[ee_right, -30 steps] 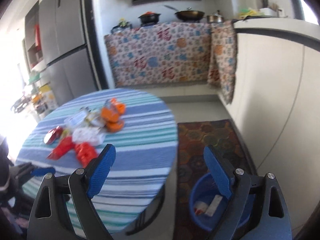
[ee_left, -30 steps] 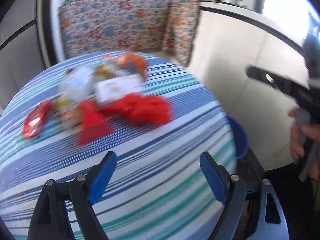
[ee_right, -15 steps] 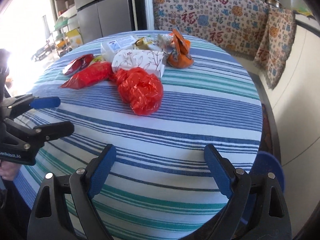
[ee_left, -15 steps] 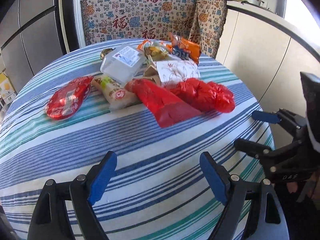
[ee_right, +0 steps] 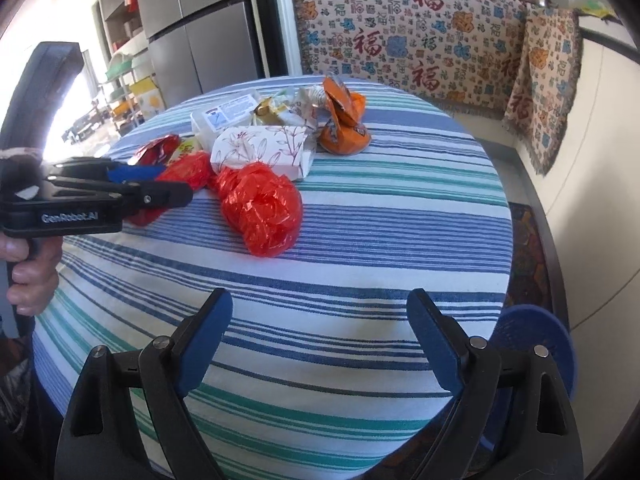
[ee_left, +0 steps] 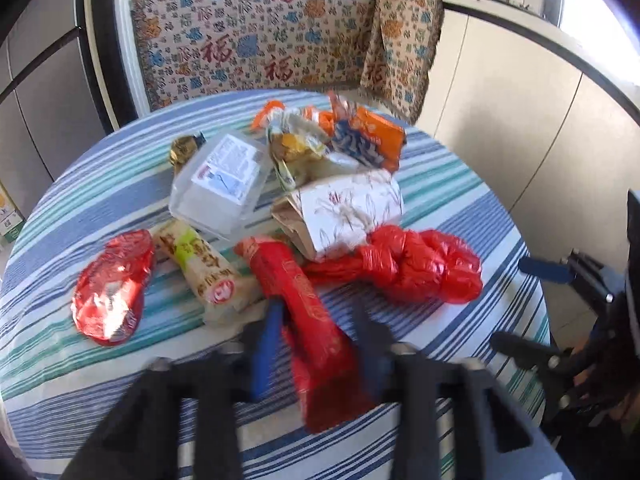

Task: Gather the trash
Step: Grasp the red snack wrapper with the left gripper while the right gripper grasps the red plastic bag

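Trash is piled on the round striped table (ee_left: 440,184). In the left wrist view my left gripper (ee_left: 318,340) is blurred and its jaws are closing, with a long red wrapper (ee_left: 304,312) lying between the blue pads. A gap still shows at the right pad. A knotted red plastic bag (ee_left: 416,268) lies just right of the wrapper. From the right wrist view the left gripper (ee_right: 160,184) sits at the left by the same wrapper. My right gripper (ee_right: 320,300) hangs open over bare cloth, short of the red bag (ee_right: 260,208).
Behind the wrapper lie a floral white box (ee_left: 348,212), a clear plastic container (ee_left: 224,180), a shiny red foil packet (ee_left: 112,284), a white-green wrapper (ee_left: 208,268) and an orange snack bag (ee_right: 344,120). A blue bin (ee_right: 536,344) stands on the floor at the table's right edge.
My left gripper moved forward to the pile and its jaws narrowed around the long red wrapper. My right gripper swung from the floor bin down over the table, staying open.
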A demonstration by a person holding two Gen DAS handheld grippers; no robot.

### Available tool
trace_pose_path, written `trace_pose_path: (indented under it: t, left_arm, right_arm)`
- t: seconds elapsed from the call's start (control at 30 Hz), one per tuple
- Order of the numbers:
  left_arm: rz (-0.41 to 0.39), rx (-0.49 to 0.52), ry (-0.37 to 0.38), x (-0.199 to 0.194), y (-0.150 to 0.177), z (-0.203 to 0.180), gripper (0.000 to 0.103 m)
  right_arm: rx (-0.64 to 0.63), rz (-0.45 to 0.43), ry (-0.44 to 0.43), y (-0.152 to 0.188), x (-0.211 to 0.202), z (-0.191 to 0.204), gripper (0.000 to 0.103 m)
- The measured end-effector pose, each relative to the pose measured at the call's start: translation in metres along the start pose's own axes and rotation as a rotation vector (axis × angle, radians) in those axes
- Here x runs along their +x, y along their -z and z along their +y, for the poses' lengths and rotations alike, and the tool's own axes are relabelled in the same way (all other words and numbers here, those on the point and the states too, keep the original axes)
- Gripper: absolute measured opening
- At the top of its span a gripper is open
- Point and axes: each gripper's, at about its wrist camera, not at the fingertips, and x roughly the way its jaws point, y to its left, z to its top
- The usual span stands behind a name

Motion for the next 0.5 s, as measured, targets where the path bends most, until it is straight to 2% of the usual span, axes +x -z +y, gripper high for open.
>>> trace_pose_path:
  t: [0.1,0.23,0.33,0.4,0.43,0.5]
  left_arm:
    - [0.001,-0.008,0.006,-0.004,0.012,0.001,0.018]
    - [-0.005,-0.028,0.006,-0.025,0.041,0.004,0.017]
    - [-0.003,-0.042,0.002,-0.039,0.063,0.005,0.020]
    - [-0.009,-0.035,-0.004,-0.046,0.071,0.003,0.020]
    - [-0.011,-0.026,-0.010,-0.047,0.073,0.001,0.022]
    - [-0.006,-0.004,-0.041,-0.044,0.072,-0.003,0.041]
  right_arm:
    - [0.003,-0.004,-0.011,-0.003,0.000,-0.004,0.090]
    - [0.013,-0.016,-0.060,-0.012,0.002,-0.004,0.090]
    - [0.022,-0.027,-0.131,-0.023,0.004,0.003,0.089]
    - [0.003,-0.031,-0.143,-0.030,0.007,0.011,0.085]
    - [-0.014,-0.033,-0.134,-0.035,0.010,0.016,0.084]
    - [-0.028,-0.028,-0.119,-0.042,0.018,0.021,0.083]
